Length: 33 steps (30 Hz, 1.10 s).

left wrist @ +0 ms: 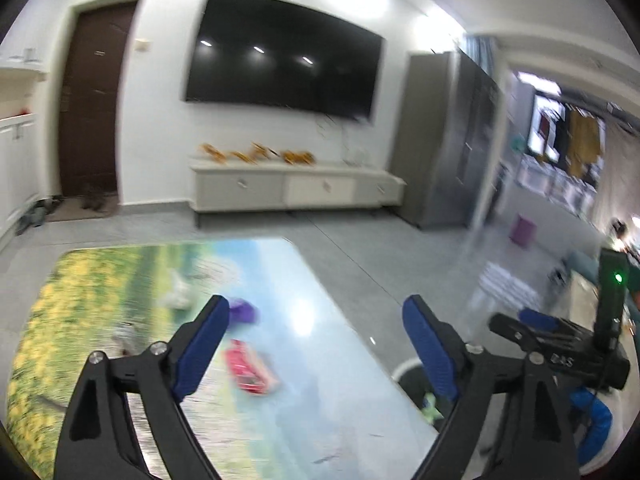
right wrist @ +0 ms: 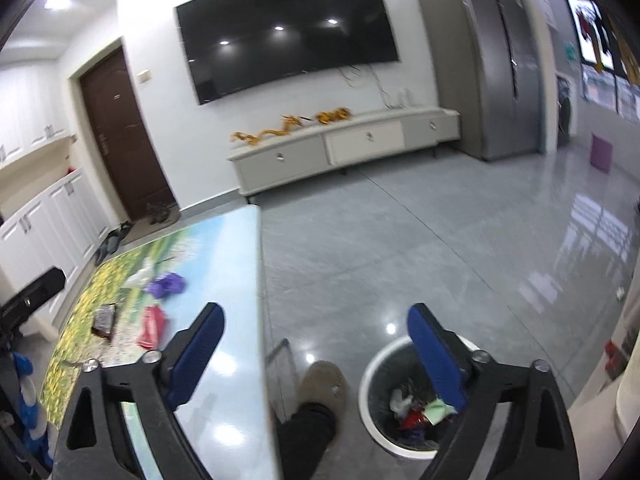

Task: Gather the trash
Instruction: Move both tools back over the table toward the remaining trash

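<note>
Trash lies on a glossy landscape-print table (left wrist: 340, 360): a red wrapper (left wrist: 250, 368), a purple wrapper (left wrist: 243, 312), a white crumpled bag (left wrist: 176, 292) and a dark foil packet (left wrist: 126, 336). My left gripper (left wrist: 316, 344) is open and empty above the table's near side. My right gripper (right wrist: 316, 348) is open and empty above the floor, over a white-rimmed bin (right wrist: 374, 368) holding several pieces of trash. The same wrappers show in the right wrist view: red (right wrist: 152, 326), purple (right wrist: 166, 284), white (right wrist: 140, 276), foil (right wrist: 105, 318). The right gripper's body (left wrist: 560, 344) shows at the left wrist view's right edge.
The bin (left wrist: 404, 370) stands on the grey tile floor beside the table's right edge. A person's slippered foot (right wrist: 322, 384) is between the table (right wrist: 236, 280) and the bin. A TV cabinet (right wrist: 340, 148), wall TV, grey fridge (right wrist: 492, 64), brown door and purple stool (right wrist: 601, 152) lie beyond.
</note>
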### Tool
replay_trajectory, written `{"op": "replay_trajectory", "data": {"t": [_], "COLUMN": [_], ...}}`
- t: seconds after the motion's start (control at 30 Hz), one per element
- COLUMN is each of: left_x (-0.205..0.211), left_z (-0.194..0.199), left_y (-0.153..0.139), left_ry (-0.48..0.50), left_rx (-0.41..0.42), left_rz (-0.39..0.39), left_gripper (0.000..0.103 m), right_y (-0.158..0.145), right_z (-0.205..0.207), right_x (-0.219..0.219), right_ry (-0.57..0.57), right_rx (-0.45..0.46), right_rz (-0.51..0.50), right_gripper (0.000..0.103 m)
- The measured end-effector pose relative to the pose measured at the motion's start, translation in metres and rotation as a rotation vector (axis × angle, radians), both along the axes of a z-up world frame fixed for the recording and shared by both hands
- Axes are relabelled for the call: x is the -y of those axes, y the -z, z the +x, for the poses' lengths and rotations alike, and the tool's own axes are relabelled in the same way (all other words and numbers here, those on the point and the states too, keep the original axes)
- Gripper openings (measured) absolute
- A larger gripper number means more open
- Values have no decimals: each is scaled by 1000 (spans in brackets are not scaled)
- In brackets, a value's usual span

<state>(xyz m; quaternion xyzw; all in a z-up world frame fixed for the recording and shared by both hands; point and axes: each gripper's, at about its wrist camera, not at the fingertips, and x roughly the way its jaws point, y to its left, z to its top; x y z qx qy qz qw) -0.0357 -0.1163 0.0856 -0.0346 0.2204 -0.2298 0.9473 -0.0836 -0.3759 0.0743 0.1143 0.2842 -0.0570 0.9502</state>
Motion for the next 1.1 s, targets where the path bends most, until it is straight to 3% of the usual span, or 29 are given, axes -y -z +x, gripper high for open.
{"op": "replay_trajectory", "data": {"t": [0.13, 0.57, 0.7, 0.77, 1.1], "left_x": [-51, -172, -194, -201, -221], "left_z": [-4, -25, -31, -30, -30], "left_y": [-12, -37, -42, -42, -39], "left_ry": [-126, -390, -460, -483, -548], "left_rx": [41, 147, 155, 143, 106], "left_rz": [-31, 2, -11, -6, 0], "left_gripper": [96, 97, 98, 103, 103], "right_y": [-16, -53, -59, -61, -55], "right_z": [5, 6, 5, 4, 5], "right_x": [-34, -111, -123, -126, -130], "right_ry": [-54, -180, -211, -220, -238], "right_rx": [38, 175, 204, 218, 233], "right_rz": [-29, -37, -31, -31, -13], "right_gripper": [103, 103, 103, 103, 103]}}
